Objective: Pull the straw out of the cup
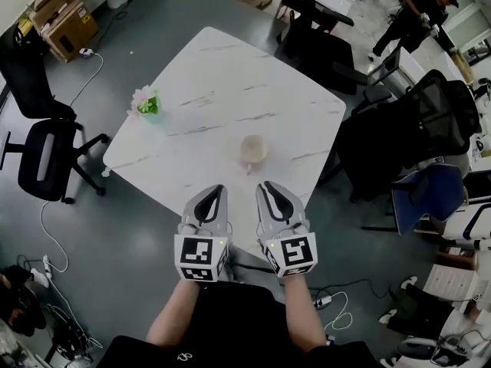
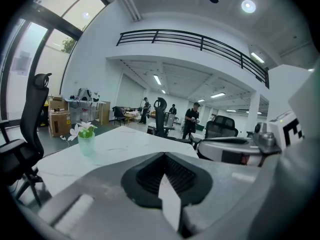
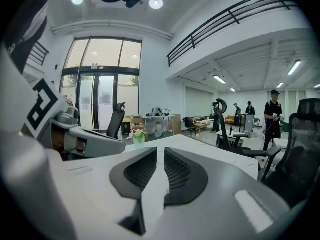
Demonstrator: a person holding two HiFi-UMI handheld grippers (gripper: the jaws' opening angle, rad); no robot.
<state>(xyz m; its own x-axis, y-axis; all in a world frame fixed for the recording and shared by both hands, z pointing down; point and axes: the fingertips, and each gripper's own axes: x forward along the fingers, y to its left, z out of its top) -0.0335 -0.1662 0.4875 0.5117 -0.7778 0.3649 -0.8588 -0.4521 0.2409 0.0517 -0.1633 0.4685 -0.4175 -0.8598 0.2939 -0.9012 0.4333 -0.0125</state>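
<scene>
A pale beige cup [image 1: 253, 150] stands on the white marble table [image 1: 230, 83], toward its near edge. From above I cannot make out a straw in it. My left gripper [image 1: 217, 188] and right gripper [image 1: 265, 184] hover side by side over the table's near corner, just short of the cup. Both are shut with nothing between the jaws. In the left gripper view the jaws [image 2: 167, 156] press together, and in the right gripper view the jaws [image 3: 160, 151] leave only a thin slit. The cup does not show in either gripper view.
A small green vase with white flowers [image 1: 147, 102] stands at the table's left corner, also seen as the vase [image 2: 86, 136] and the vase [image 3: 138, 136]. Black office chairs [image 1: 46, 144] ring the table, several more at the right [image 1: 414, 129]. Cables lie on the floor. A person [image 1: 418, 14] stands far off.
</scene>
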